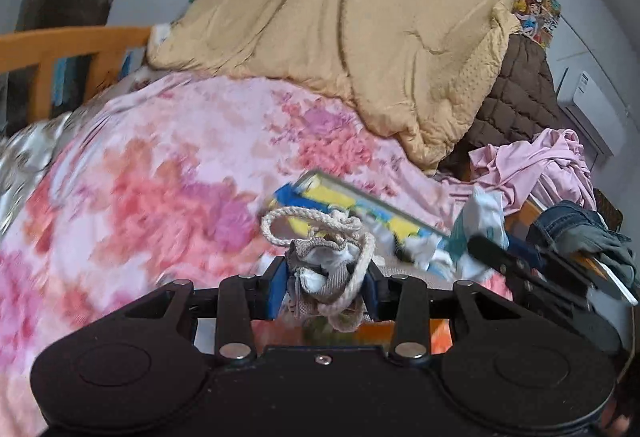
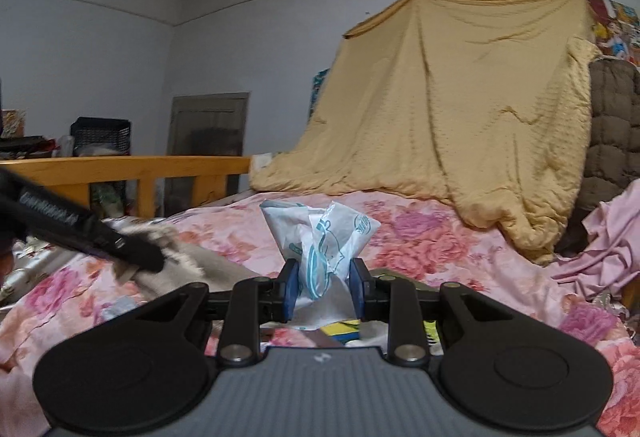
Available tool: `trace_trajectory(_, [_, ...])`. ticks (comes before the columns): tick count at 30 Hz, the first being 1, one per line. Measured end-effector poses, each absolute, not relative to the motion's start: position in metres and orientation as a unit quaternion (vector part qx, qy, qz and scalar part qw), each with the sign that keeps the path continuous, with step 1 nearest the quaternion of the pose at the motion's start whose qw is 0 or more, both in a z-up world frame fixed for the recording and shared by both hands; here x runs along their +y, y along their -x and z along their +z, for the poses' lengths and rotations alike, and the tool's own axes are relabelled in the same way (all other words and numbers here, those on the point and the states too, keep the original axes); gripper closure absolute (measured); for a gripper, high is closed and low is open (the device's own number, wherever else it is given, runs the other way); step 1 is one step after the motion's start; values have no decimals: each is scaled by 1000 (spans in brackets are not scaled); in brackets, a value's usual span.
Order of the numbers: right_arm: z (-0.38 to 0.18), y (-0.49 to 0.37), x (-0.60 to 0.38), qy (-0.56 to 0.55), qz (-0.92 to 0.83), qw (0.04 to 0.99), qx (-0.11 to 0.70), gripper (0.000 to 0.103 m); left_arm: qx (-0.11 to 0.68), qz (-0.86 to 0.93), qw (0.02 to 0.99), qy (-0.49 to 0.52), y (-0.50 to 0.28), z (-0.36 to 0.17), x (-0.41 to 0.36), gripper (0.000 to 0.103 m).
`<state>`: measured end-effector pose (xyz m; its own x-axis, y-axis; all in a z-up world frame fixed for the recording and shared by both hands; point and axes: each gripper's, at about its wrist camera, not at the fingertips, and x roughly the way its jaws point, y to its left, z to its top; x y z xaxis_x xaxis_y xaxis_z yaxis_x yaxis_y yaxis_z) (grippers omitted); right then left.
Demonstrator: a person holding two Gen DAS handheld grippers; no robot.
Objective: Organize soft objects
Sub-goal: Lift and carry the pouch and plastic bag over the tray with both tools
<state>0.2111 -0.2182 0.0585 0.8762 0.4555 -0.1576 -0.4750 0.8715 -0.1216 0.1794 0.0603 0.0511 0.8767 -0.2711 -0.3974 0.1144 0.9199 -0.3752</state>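
My left gripper (image 1: pixel 326 287) is shut on the gathered mouth of a beige drawstring bag (image 1: pixel 316 277) with a white rope cord (image 1: pixel 316 223), held over the pink floral bedspread (image 1: pixel 160 165). My right gripper (image 2: pixel 324 291) is shut on a white plastic bag with teal print (image 2: pixel 320 237), which stands up between its blue pads. The right gripper also shows in the left wrist view (image 1: pixel 500 255), holding that white bag (image 1: pixel 480 221) beside a blue and yellow box (image 1: pixel 344 203). The left gripper's arm (image 2: pixel 80 233) and the beige bag (image 2: pixel 192 265) show at the left of the right wrist view.
A tan quilt (image 2: pixel 460 117) hangs at the back of the bed. A brown quilted cover (image 2: pixel 612 125), pink clothing (image 1: pixel 540 165) and jeans (image 1: pixel 576 225) lie at the right. A wooden bed rail (image 2: pixel 120 169) runs along the left.
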Motion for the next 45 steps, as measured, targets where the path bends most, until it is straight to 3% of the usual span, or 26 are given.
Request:
trace_trajectory(7, [52,-252,-243,41,207,974,82,73,209,-121,953,181,-247,68,16,62])
trace_trajectory(32, [-1,-378,-294,-35,107,980,166,72,232,-93,942,225,-415,27,-46,64])
trace_trajectory(45, [-18,-414,-300,-33,101,973,204,68,310,-79,921,222,-466,-8,-55,64])
